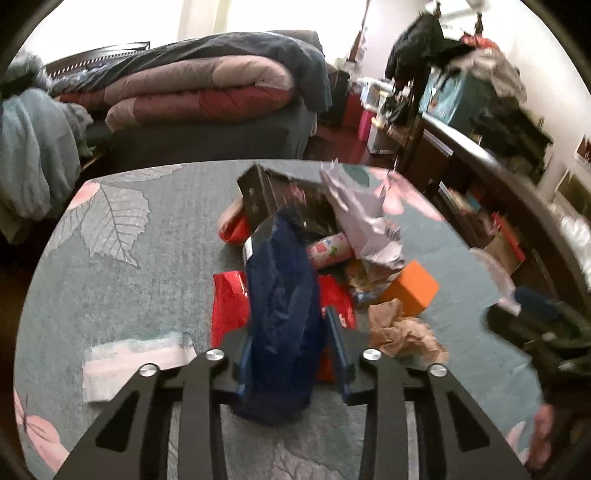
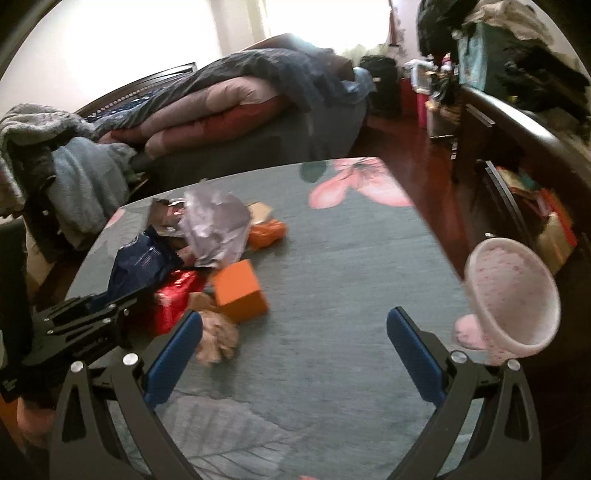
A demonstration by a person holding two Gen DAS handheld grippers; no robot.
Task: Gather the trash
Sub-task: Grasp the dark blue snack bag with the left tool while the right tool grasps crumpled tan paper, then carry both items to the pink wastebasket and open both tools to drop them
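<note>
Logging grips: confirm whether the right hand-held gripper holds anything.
No: the right hand-held gripper stands wide open over the bare tablecloth.

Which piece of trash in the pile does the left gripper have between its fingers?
The dark blue plastic bag: the left gripper is closed on it. The red wrapper beneath and crumpled brown paper lie free.

Daylight floods in from a bright, blown-out window (image 1: 207, 18) behind the heaped pink and maroon quilt (image 1: 199, 88), bleaching the pale wall (image 2: 110, 48) in the right wrist view to near white. The grey-green leaf-printed cloth (image 1: 122, 280) is evenly lit, with only soft shadows under the clutter. Motion blur smears the orange cardboard box (image 2: 240, 295) and the crumpled pale paper (image 1: 362, 218). Both fisheye views bend straight lines into curves and fall to black at the rounded corners; the dark furniture at right sits dim.
</note>
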